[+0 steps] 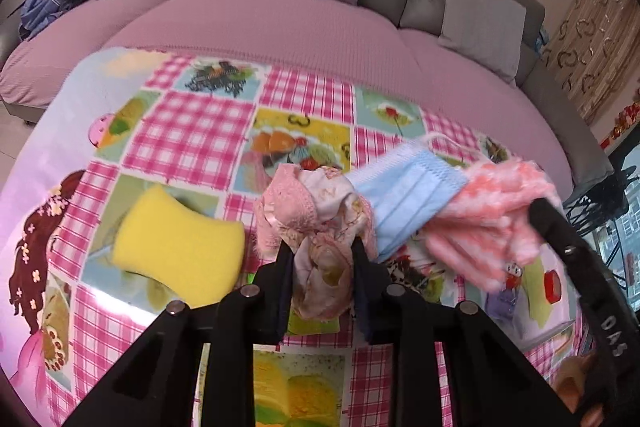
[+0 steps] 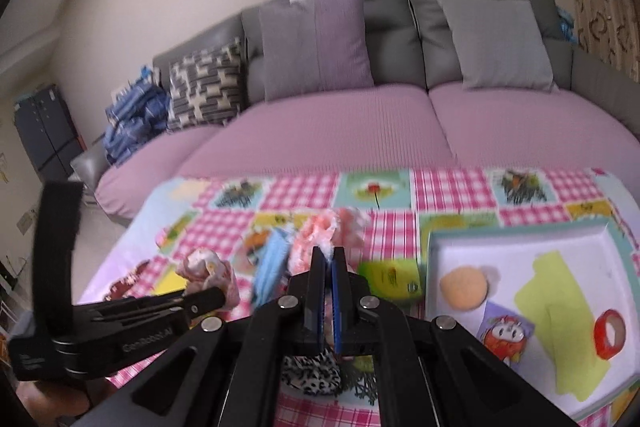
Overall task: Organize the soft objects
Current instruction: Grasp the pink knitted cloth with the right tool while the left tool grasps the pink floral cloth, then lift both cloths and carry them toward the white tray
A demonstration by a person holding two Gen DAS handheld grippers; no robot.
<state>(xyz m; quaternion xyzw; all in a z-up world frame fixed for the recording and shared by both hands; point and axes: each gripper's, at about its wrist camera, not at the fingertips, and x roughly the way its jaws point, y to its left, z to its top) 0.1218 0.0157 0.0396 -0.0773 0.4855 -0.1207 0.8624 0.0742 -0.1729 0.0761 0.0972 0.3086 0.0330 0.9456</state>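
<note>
Two black grippers work above the pink-checked patchwork tablecloth (image 1: 192,131). The left gripper (image 1: 322,255) pinches a crumpled floral pink cloth with lace trim (image 1: 320,211), just right of a yellow foam sponge (image 1: 176,243). The right gripper (image 2: 329,259) has its fingers pressed together on a fluffy pink-and-white towel (image 2: 320,231), with a pleated blue face mask (image 1: 416,195) between the two cloths. A round orange puff (image 2: 464,287) and red tape roll (image 2: 610,333) lie in the white tray (image 2: 520,239).

yellow sponge (image 1: 178,247) blocks left; tray (image 2: 436,239) right.
</note>
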